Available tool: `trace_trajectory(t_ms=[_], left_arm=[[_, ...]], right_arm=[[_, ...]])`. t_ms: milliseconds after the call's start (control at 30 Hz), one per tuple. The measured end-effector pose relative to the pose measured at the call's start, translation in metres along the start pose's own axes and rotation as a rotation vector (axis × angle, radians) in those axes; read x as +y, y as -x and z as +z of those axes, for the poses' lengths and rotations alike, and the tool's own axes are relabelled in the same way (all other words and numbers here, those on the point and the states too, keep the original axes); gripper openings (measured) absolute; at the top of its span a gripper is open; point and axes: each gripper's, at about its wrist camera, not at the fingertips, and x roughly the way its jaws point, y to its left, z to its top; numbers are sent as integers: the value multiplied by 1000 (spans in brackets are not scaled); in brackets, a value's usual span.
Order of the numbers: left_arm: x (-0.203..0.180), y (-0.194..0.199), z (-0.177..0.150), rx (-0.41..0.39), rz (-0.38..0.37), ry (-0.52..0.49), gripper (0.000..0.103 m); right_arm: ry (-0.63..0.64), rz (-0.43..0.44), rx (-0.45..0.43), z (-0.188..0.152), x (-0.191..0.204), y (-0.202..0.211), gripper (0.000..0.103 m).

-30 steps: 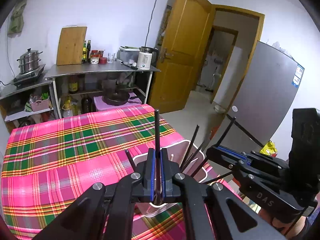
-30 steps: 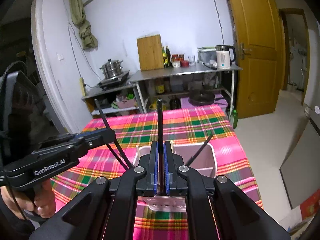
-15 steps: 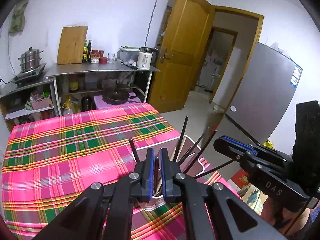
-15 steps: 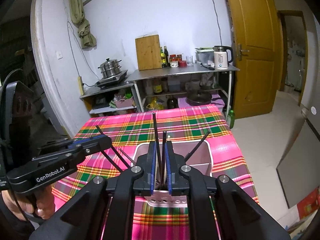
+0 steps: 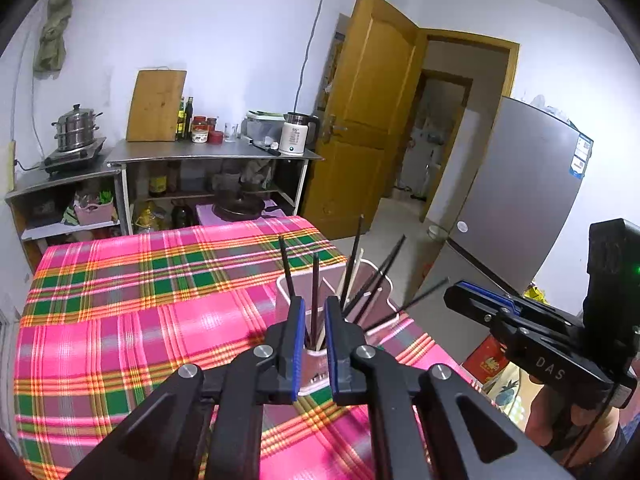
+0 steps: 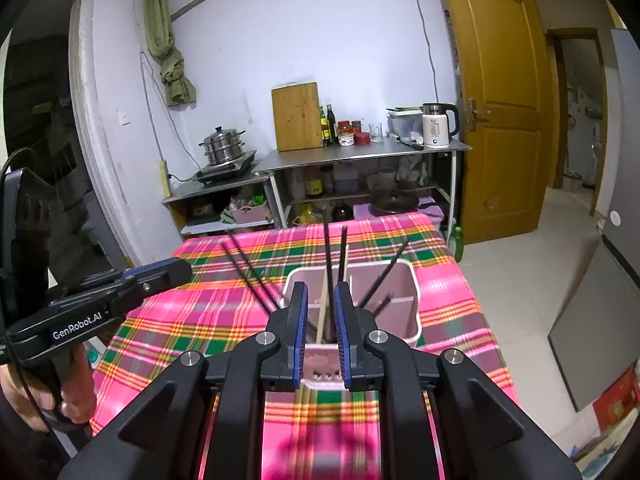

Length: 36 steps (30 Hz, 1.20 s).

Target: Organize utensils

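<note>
A pink utensil holder [image 6: 404,304] stands on the plaid-covered table [image 6: 448,292] near its right edge; it also shows in the left wrist view [image 5: 376,280]. Several black chopsticks [image 5: 314,292] and a pale one [image 6: 322,320] stand in it. My left gripper [image 5: 314,336] is open just above the holder, one dark chopstick standing loose between its fingers. My right gripper [image 6: 320,332] is open above the holder's near compartment, chopsticks standing free between its fingers. Each gripper appears from the side in the other's view.
Metal shelving [image 5: 208,156] with a cutting board, bottles, kettle [image 5: 294,138] and a steamer pot [image 5: 74,128] stands behind the table. An open wooden door [image 5: 360,120] and a grey fridge [image 5: 520,200] are to the right. The tablecloth [image 5: 120,300] stretches left.
Both grippers were shut on a black chopstick each; they lowered them into the pink holder and opened. The chopsticks now stand in the holder.
</note>
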Motion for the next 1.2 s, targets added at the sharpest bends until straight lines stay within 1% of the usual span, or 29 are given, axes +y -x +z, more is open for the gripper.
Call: trace_trajectory(t_ms=[133,300,533,633,867,1000,1200], left_arm=[[-2,13,-21,-5,9,-3,10],[-3,26,-48,-1,20,-10,17],[-6,35,-87,12,55,-28,17],[-6,37,-101,26,59,-34,17],[-7,45,-124,21,72,-39,17],[-6,53,-134,10,75,-23,17],[-9,60,-146,5,93,-28,17]], right_arm=[[-8,1,-3,-14,6,10,15],[3,-9,4,-34,15,19,15],[20,-33,25,-66,22,28,16],[26,-37,39,-81,26,30,16],[35,-54,42,-109,35,41,16],[33,-61,43,-118,37,47,16],[37,-70,39,-129,41,52,16]])
